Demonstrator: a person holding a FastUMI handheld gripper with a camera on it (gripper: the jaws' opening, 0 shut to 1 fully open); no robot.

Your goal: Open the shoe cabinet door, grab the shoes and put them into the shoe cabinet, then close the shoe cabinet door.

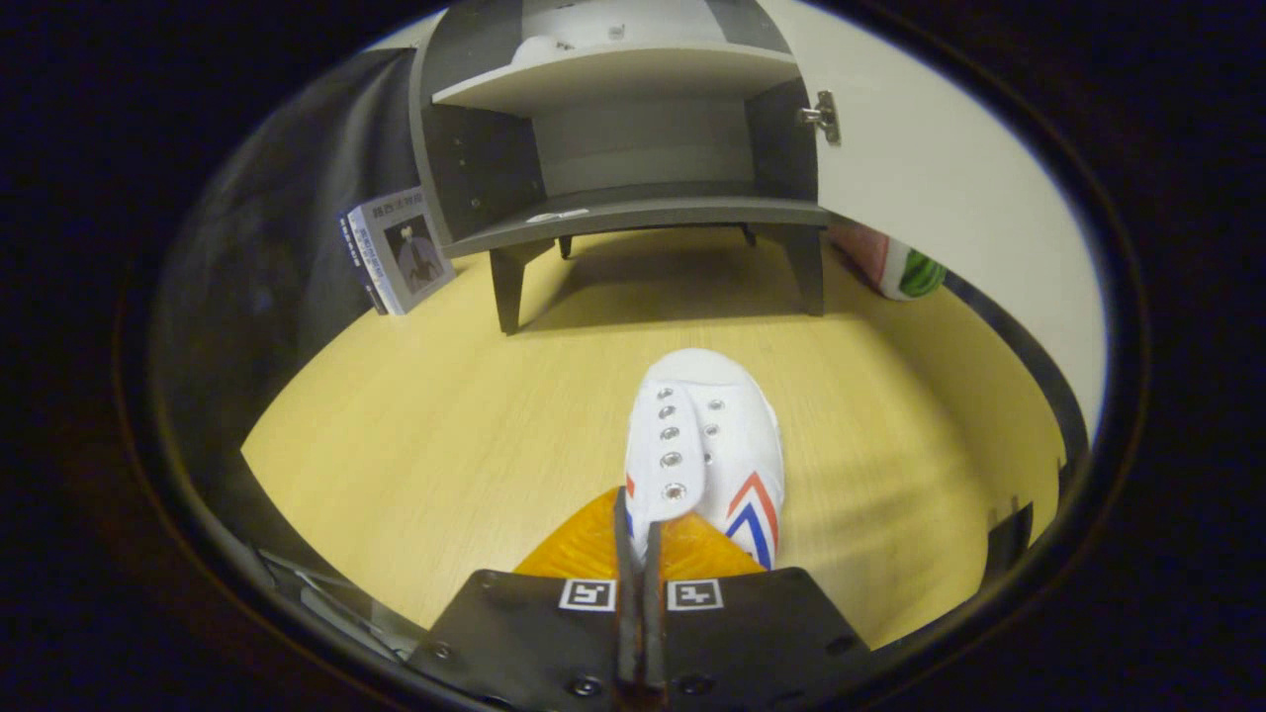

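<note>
Gripper view: gripper (638, 534) has its fingers drawn nearly together, pinched on the near edge of the white shoe (707, 445), apparently the eyelet flap or collar; both fingers press on it as far as I can tell. Shoe extends straight ahead from the fingertips, toe pointing away, long axis roughly in line with the fingers and aimed at the cabinet. Red and blue chevron on its right side.

Shoe cabinet (623, 213) sits well beyond the shoe, dead ahead, standing on short legs on the wooden floor (415, 425). Cabinet door (930, 188) is already swung open to the right, hinge visible at its inner edge. Lower compartment looks bare. Upper shelf (613, 74) carries something pale, possibly another shoe, too cropped to tell.

Whether the shoe is lifted or resting on the floor I cannot tell.

Judgement: door step done, shoe grabbed, carry is next. Move is straight forward, toe first into the lower compartment; little turning needed since shoe axis already faces the opening.

Book (396, 252) leans just left of the cabinet, a striped object (905, 272) beside its right leg.
</note>
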